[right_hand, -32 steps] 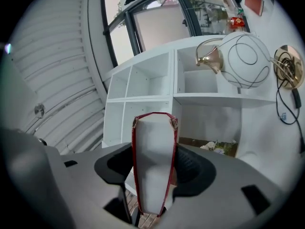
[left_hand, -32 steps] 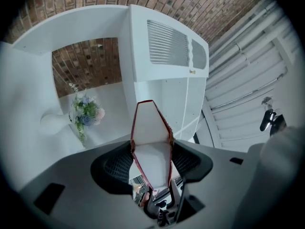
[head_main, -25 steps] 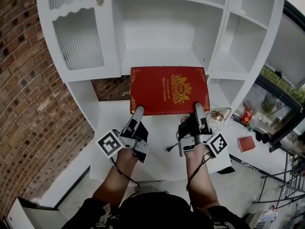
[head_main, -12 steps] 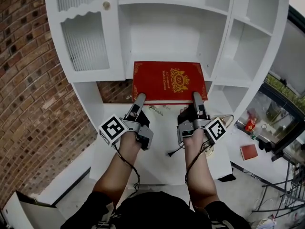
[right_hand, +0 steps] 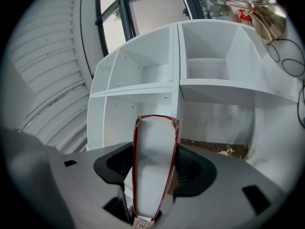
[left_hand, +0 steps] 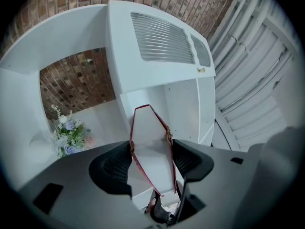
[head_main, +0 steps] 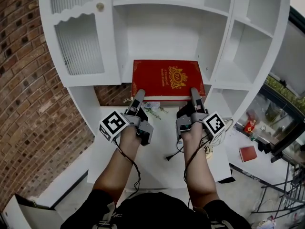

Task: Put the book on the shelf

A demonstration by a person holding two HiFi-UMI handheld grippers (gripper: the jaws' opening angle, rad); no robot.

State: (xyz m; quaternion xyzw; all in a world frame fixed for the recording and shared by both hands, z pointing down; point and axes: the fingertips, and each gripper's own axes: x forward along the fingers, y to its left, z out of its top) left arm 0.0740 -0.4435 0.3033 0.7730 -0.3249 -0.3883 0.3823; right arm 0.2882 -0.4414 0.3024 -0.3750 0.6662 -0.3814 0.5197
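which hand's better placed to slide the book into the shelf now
Neither alone, probably. The left gripper and right gripper are each shut on the book's near edge, one at each corner, and its far end is at the middle shelf opening. Pushing evenly with both looks best.

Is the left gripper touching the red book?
Touching. The left gripper view shows the left gripper's pads clamped against both covers of the red book.

Right gripper jaws clamped on book, one pad against each red cover; white page edge faces camera, book seen end-on; white shelf with open compartments behind; strip of brick wall low right; window at top
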